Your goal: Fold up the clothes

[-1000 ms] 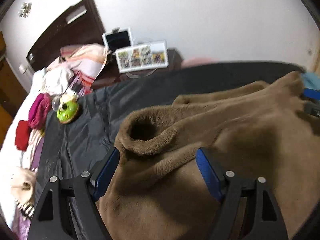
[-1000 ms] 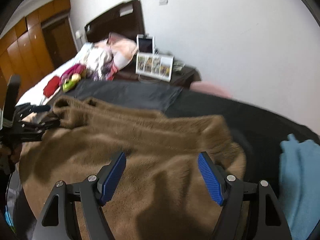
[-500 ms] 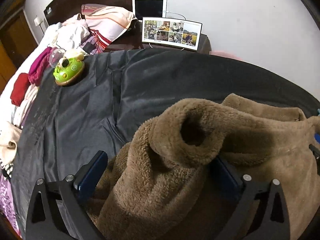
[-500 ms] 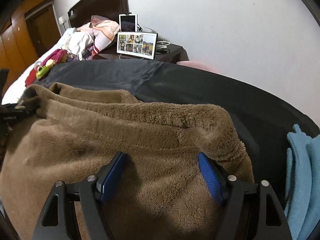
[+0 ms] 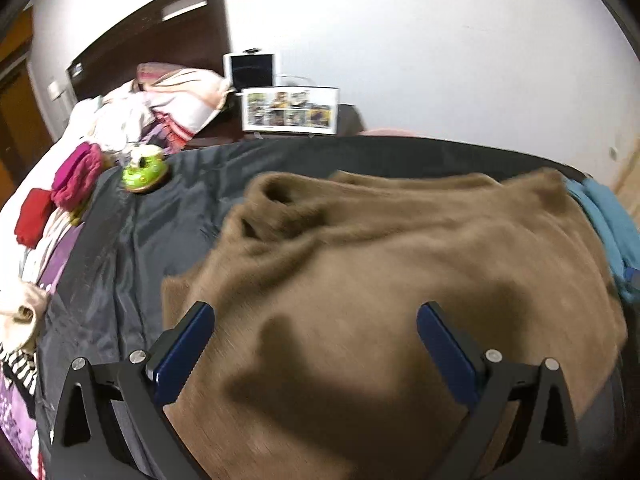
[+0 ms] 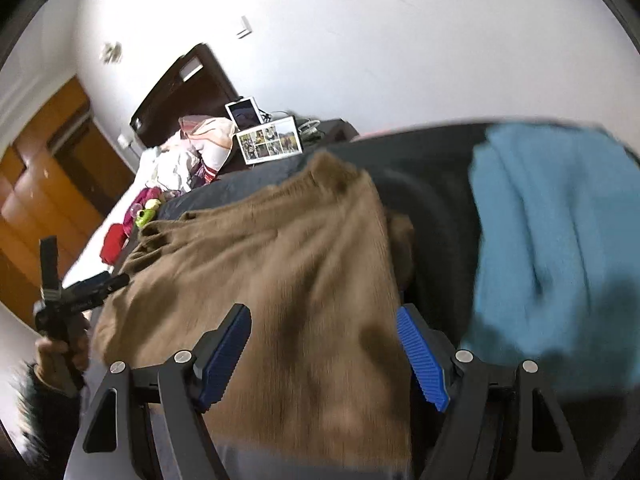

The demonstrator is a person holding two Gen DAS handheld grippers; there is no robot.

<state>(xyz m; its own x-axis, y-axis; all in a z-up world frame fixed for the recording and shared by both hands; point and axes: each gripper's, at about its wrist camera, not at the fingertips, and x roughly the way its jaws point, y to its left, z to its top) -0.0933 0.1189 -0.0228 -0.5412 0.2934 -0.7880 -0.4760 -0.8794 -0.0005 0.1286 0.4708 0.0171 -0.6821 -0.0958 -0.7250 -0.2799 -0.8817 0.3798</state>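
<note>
A brown fleece garment (image 5: 380, 272) lies spread on the dark sheet (image 5: 132, 248) of the bed, its collar at the far left. It also shows in the right wrist view (image 6: 280, 264). My left gripper (image 5: 316, 344) is open and empty, just above the garment's near part. My right gripper (image 6: 324, 352) is open and empty over the garment's right edge. The left gripper (image 6: 86, 290), held in a hand, shows at the left of the right wrist view.
A blue garment (image 6: 560, 240) lies right of the brown one, also seen in the left wrist view (image 5: 608, 224). A green toy (image 5: 144, 174), red and pink clothes (image 5: 60, 192), pillows and a photo frame (image 5: 290, 110) lie at the far side.
Both grippers have pulled back and lifted off the brown garment. The collar that bunched between the left fingers now lies flat on the bed. The right view has tilted toward the blue garment.
</note>
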